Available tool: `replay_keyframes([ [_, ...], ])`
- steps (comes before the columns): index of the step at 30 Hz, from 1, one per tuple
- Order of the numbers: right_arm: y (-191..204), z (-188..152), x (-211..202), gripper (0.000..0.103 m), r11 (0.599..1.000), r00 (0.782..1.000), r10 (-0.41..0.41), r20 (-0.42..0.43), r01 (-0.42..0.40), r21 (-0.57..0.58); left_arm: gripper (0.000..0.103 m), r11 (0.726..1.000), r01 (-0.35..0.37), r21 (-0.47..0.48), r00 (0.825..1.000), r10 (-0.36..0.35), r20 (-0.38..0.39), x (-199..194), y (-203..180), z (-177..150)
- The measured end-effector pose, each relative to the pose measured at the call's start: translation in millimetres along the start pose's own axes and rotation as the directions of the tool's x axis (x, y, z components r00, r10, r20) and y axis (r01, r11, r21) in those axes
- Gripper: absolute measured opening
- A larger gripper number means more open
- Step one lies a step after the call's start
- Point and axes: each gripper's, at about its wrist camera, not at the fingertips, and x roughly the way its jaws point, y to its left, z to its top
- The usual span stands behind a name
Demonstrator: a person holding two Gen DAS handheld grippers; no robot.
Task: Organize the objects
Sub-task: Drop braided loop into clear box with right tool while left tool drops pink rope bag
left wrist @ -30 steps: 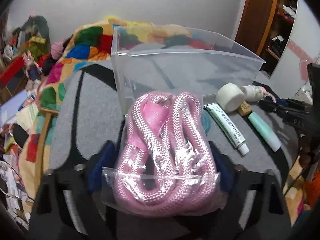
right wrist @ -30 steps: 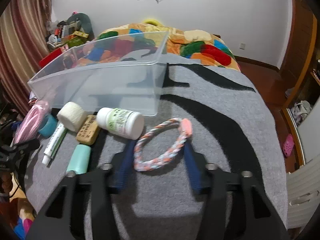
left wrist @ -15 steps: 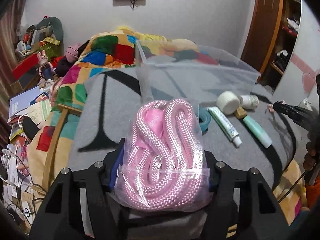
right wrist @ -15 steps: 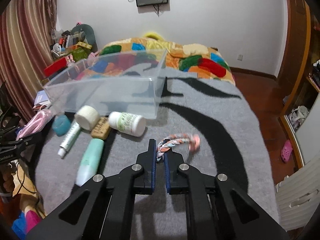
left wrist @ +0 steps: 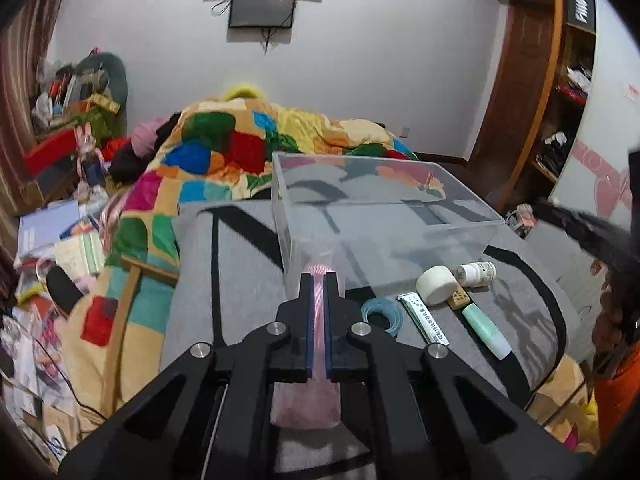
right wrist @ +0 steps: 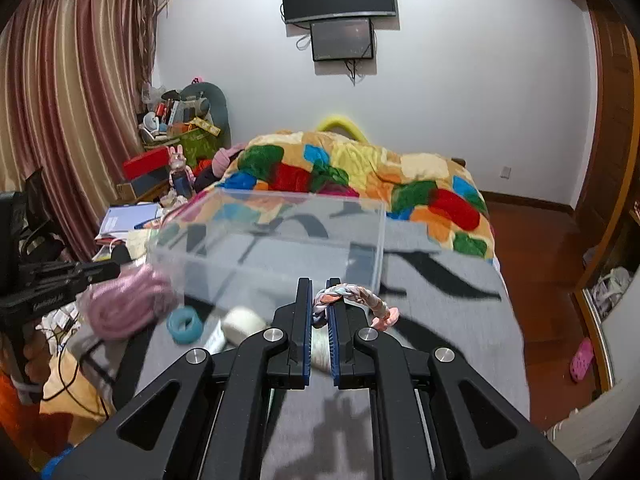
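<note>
My left gripper (left wrist: 318,280) is shut on a bagged pink rope (left wrist: 318,312), held above the grey blanket near the clear plastic bin (left wrist: 384,216). The rope (right wrist: 124,304) and left gripper (right wrist: 100,272) also show in the right wrist view, at the left. My right gripper (right wrist: 319,292) is shut on a braided multicolour rope ring (right wrist: 360,298), lifted in front of the bin (right wrist: 272,248). On the blanket lie a blue ring (left wrist: 382,314), a tube (left wrist: 426,320), a white roll (left wrist: 436,290), a pill bottle (left wrist: 478,274) and a mint stick (left wrist: 486,330).
A colourful quilt (left wrist: 240,152) lies behind the bin. Clutter of books and boxes (left wrist: 60,232) sits on the floor at the left. A wooden shelf (left wrist: 560,100) stands at the right. The bed's right edge drops to a wooden floor (right wrist: 552,280).
Both grippers have risen with their loads. The left jaws closed tight on the bagged rope. The right gripper lifted the rope ring off the blanket toward the bin.
</note>
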Motion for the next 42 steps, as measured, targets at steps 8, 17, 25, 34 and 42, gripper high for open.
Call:
replay_keyframes([
  [8, 8.9, 25.9, 20.8, 0.006, 0.999, 0.999, 0.054, -0.004, -0.054, -0.002, 0.062, 0.986, -0.102, 0.135, 0.99, 0.114, -0.084, 20.5, -9.8, -18.7],
  [17, 20.7, 62.0, 52.7, 0.007, 0.994, 0.994, 0.109, -0.031, -0.109, -0.023, 0.021, 1.0, -0.011, 0.003, 0.984, 0.011, -0.179, 52.8, 17.3, -27.6],
  [25, 21.6, 63.1, 109.5, 0.007, 0.994, 0.972, 0.104, -0.212, -0.111, -0.021, 0.021, 0.999, -0.046, 0.008, 0.994, 0.046, -0.098, 10.4, 18.7, -17.9],
  [34, 5.4, 47.3, 130.4, 0.03, 0.994, 0.918, 0.063, -0.391, -0.094, -0.062, 0.021, 0.999, -0.028, 0.017, 0.999, 0.029, -0.031, 13.1, 11.2, 37.7],
  [42, -0.7, 43.3, 97.3, 0.045, 0.996, 0.952, 0.046, -0.301, -0.068, -0.064, 0.021, 0.997, -0.041, 0.066, 0.998, 0.043, -0.034, 58.0, -13.6, 75.7],
])
